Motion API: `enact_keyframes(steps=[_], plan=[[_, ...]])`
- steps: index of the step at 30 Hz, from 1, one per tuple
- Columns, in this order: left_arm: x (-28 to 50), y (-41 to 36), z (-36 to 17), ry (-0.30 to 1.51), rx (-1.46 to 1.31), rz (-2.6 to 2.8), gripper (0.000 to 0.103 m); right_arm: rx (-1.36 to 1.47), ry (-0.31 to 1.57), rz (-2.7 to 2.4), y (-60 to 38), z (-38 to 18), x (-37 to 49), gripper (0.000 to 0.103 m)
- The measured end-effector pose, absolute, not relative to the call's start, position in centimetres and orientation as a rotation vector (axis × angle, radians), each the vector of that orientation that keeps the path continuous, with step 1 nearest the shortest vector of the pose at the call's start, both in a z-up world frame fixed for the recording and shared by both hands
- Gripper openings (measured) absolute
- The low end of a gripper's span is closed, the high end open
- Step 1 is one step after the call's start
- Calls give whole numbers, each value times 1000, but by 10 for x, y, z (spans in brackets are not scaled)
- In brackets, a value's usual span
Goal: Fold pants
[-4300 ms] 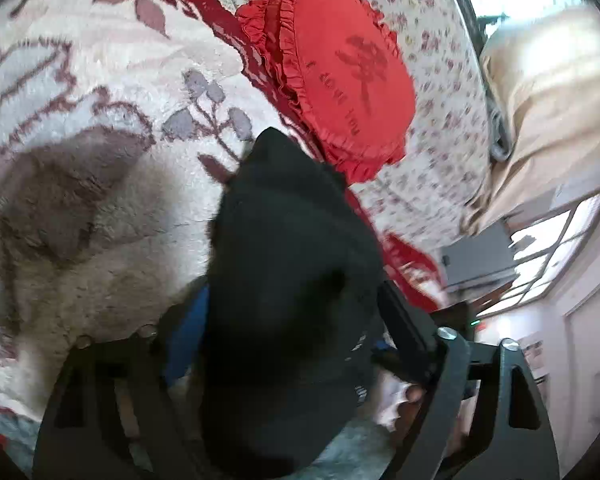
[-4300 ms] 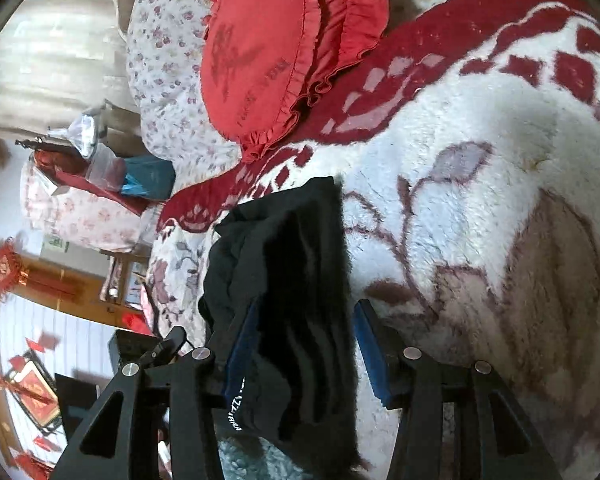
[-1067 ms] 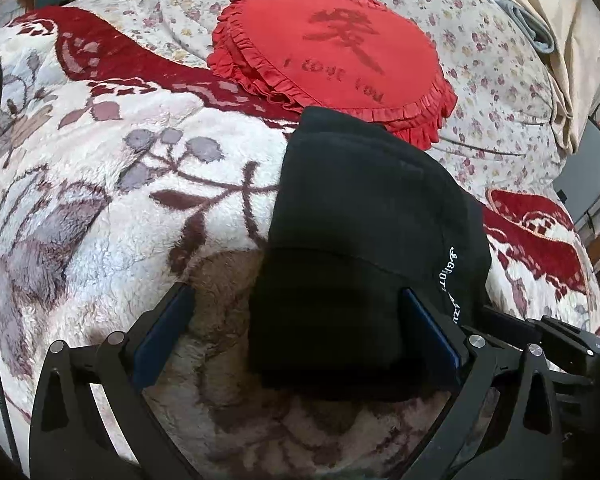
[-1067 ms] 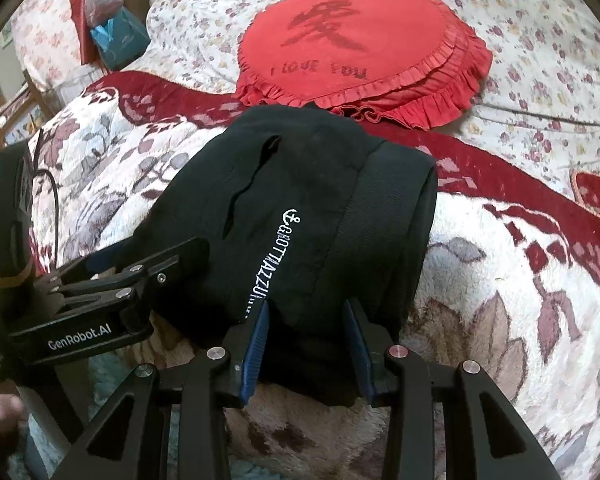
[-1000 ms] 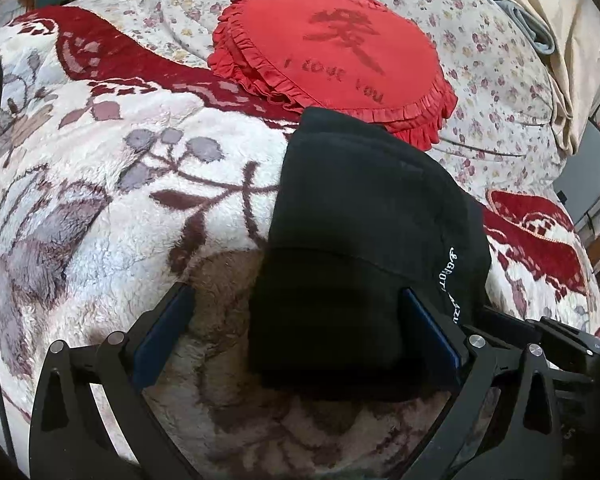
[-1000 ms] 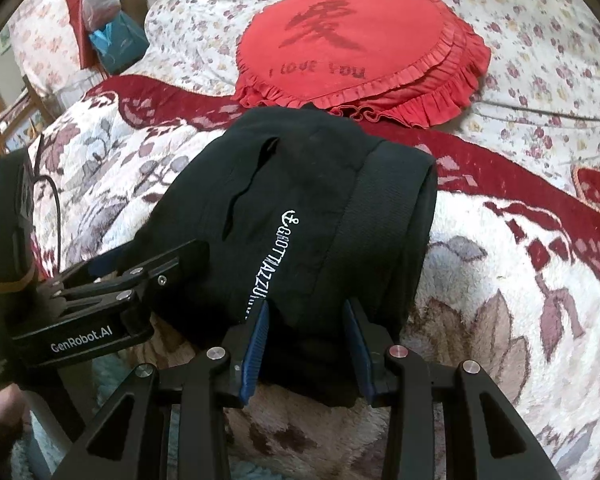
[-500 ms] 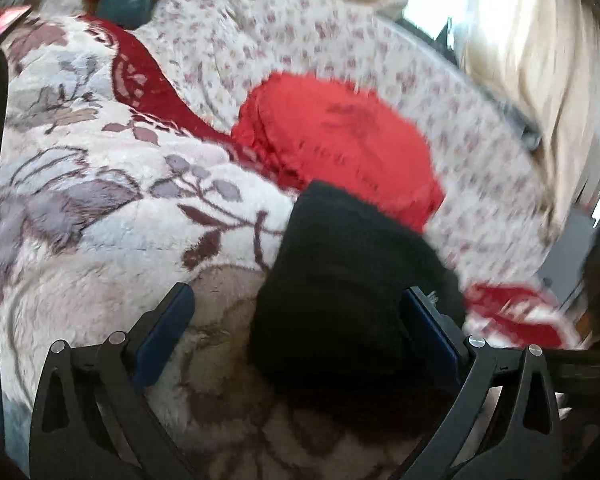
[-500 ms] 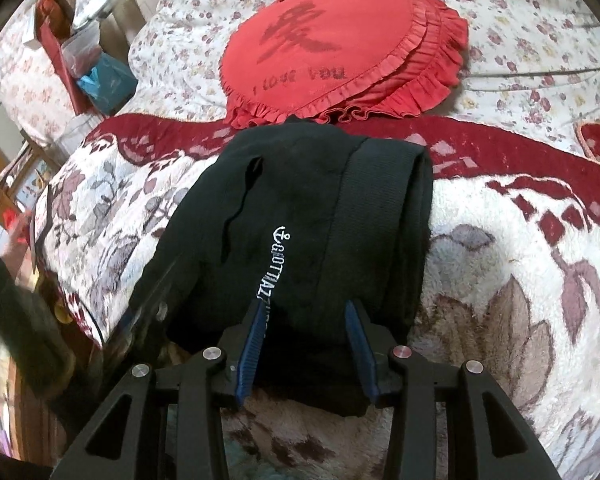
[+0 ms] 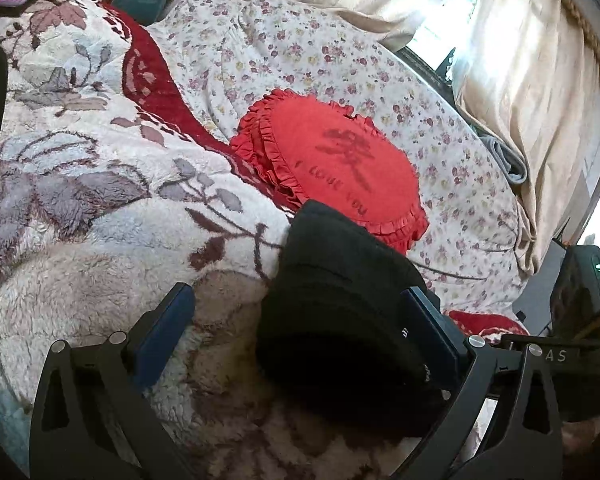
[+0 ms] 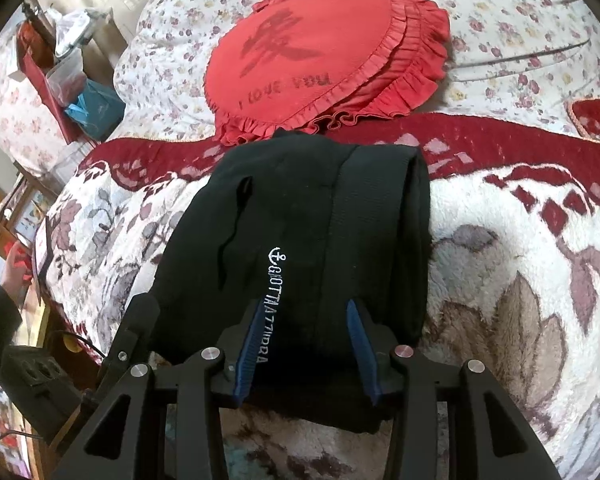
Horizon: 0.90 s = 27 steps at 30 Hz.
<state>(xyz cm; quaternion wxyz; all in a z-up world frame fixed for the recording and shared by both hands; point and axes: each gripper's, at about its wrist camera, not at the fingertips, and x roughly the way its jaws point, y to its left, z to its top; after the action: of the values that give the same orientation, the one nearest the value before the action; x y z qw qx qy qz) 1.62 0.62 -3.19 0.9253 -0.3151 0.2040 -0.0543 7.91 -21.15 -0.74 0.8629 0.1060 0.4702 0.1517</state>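
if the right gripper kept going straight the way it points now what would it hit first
Most likely the folded black pants: the right gripper tilts down at them, its open jaws either side of the near edge. The red cushion lies beyond.

One folded pants (image 10: 300, 240), one red cushion (image 10: 320, 52)

Left gripper (image 9: 300, 320) pointing slightly downward, jaws spread wide, pads (image 9: 164, 328) well apart with nothing pinched. Right gripper (image 10: 306, 344) tilted steeply down, jaws partly apart and just been opening (dark fabric lying between the blue pads (image 10: 250, 350), no visible squeeze). Sleeved hand (image 10: 14, 272) at far left edge.
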Motion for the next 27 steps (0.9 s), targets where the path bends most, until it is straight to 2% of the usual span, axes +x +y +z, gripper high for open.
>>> enact_keyframes(steps=[27], plan=[[16, 9, -32, 422, -645, -113, 102, 289, 980, 369, -224, -10, 76, 41]])
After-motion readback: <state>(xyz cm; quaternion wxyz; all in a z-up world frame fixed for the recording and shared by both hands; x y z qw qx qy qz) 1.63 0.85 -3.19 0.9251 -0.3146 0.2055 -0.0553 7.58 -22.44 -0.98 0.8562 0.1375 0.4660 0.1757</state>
